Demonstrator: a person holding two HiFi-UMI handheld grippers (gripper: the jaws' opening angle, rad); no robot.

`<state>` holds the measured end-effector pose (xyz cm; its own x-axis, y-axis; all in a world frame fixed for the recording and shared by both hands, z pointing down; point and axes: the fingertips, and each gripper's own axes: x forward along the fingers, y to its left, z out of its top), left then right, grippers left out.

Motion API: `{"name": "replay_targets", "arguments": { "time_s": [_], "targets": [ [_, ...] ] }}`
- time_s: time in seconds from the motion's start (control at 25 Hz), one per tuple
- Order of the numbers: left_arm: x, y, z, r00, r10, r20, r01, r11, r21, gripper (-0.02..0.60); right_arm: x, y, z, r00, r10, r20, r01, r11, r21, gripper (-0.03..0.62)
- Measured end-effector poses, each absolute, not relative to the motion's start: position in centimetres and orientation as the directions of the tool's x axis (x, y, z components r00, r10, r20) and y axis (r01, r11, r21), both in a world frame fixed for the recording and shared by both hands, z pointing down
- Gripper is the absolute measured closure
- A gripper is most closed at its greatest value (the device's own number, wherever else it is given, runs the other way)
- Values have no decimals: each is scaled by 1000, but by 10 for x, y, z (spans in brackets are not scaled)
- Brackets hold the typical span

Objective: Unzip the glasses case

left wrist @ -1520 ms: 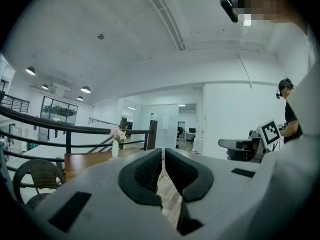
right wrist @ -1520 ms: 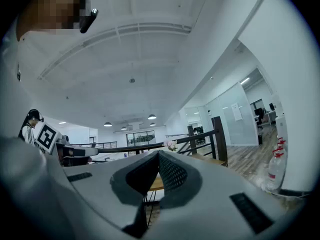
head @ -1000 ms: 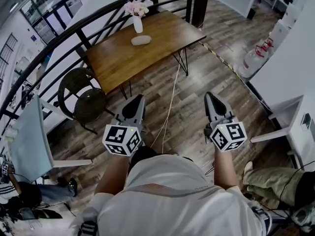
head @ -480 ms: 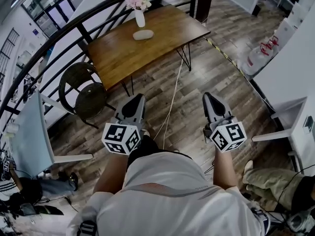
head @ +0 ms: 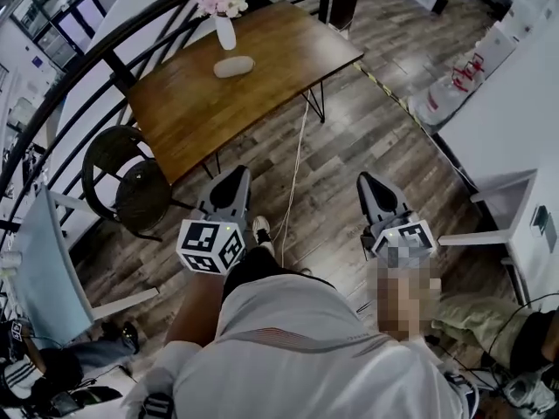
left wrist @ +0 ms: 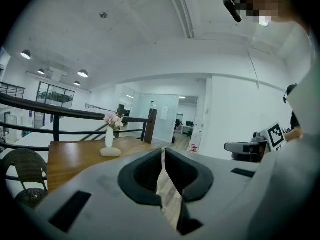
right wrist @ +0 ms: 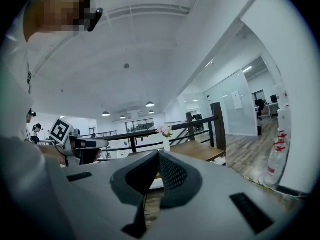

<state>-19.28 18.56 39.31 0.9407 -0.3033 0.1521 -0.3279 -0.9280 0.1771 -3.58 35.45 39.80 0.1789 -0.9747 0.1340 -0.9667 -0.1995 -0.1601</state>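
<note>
Both grippers have come nearer the table point(head: 279, 55) than a second ago. The left gripper point(head: 234, 175) and right gripper point(head: 368, 182) each have their jaws pressed together on nothing. The glasses case point(head: 233, 66) lies on the table well ahead of them, just beside the vase point(head: 224, 31). By my judgement, the white cable point(head: 294, 177) trailing across the plank floor point(head: 367, 120) could snag a foot, and a hasty reach could tip the vase. A chair point(head: 140, 197) stands at the table's left.

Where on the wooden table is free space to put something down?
Free: the near half of the table, toward the black chair, and its right end beyond the glasses case. Crowded: only the railing side, with case and vase.
</note>
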Motion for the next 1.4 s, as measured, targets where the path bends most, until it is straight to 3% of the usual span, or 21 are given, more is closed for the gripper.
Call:
{"name": "replay_targets", "arguments": {
  "time_s": [0.24,0.48,0.8,1.08,1.4],
  "targets": [
    [-155,101,406,942,-285,177,-320,-923,216,551,9,273,402,200,-964,177,-959,-230,-167,543],
    [-142,14,374,950,-297,91,-309,-938,161,551,13,179,376,149,-984,100,-970,-165,-177,543],
    [-133,-59,378,942,-320,100,-334,-925,184,551,22,97,372,108,-983,149,-982,-130,-140,543],
    [-114,-114,390,899,-419,128,-436,-884,170,551,58,20,388,0,-987,159,-988,-24,-152,543],
    [-52,-178,403,769,-612,183,-638,-755,154,551,147,-93,407,-234,-961,150,-962,206,-180,543]
  ]
}}
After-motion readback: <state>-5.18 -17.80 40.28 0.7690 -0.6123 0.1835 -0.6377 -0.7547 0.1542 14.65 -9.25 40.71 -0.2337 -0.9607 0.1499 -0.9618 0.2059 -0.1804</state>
